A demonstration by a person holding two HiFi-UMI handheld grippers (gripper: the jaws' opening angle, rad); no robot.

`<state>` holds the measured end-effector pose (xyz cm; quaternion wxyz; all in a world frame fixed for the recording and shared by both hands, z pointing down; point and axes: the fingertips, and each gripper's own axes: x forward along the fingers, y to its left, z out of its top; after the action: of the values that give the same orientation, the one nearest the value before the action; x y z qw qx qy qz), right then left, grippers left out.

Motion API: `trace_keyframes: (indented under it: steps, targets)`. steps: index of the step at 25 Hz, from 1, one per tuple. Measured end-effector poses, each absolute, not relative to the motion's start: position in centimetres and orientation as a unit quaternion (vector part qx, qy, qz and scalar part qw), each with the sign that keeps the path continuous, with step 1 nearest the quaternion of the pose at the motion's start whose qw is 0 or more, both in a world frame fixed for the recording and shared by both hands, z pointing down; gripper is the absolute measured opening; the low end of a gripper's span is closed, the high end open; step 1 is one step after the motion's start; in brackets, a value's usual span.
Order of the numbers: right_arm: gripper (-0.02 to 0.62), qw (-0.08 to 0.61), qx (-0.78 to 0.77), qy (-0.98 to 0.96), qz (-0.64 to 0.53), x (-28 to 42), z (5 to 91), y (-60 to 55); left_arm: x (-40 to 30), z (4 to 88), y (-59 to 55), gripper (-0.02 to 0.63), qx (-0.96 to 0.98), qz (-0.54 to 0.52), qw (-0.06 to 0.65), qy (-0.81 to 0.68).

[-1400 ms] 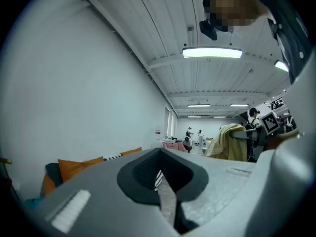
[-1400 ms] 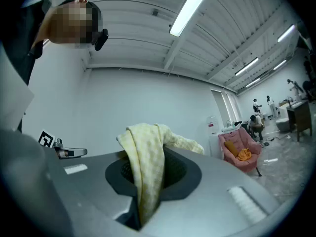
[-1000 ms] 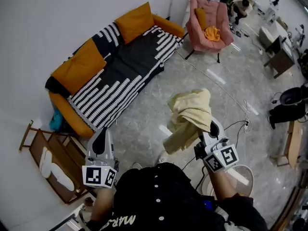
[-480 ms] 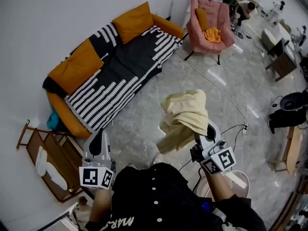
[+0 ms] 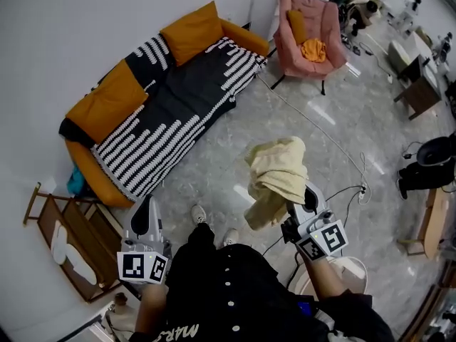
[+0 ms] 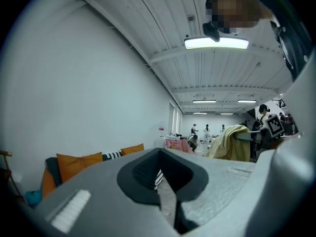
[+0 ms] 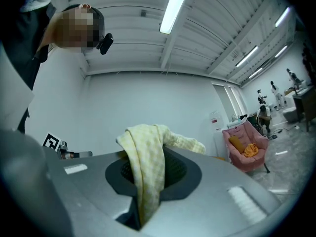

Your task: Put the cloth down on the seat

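Observation:
A pale yellow cloth (image 5: 276,169) hangs bunched from my right gripper (image 5: 311,192), which is shut on it above the grey floor. In the right gripper view the cloth (image 7: 145,167) drapes over the jaws and is pinched between them at my right gripper (image 7: 148,184). My left gripper (image 5: 146,206) is shut and holds nothing; in the left gripper view my left gripper (image 6: 159,177) points level. The orange sofa (image 5: 107,102), with a black and white striped throw (image 5: 171,112) over its seat, stands ahead to the left. A pink armchair (image 5: 324,20) holding an orange cloth (image 5: 313,48) stands farther off.
A low wooden rack (image 5: 53,216) with white slippers is at the left, beside the sofa's near end. A thin cable (image 5: 320,123) runs across the floor. A white round bin (image 5: 353,273) is by my right arm. Desks, a black chair (image 5: 434,159) and people fill the far right.
The person has stepped forward and their shoes now show below the cloth. Both grippers came along, the right one still holding the cloth.

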<state>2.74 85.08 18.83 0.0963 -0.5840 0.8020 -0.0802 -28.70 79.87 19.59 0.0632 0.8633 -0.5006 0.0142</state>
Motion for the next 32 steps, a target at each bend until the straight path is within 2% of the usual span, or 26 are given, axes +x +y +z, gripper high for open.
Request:
trace_keyframes:
  steps: [32]
  targets:
    - [0.067,0.105,-0.601,0.791,-0.052,1.7,16.6,65.7,-29.2,18.6,59.1,0.001,0.878,-0.014,0.052,-0.475]
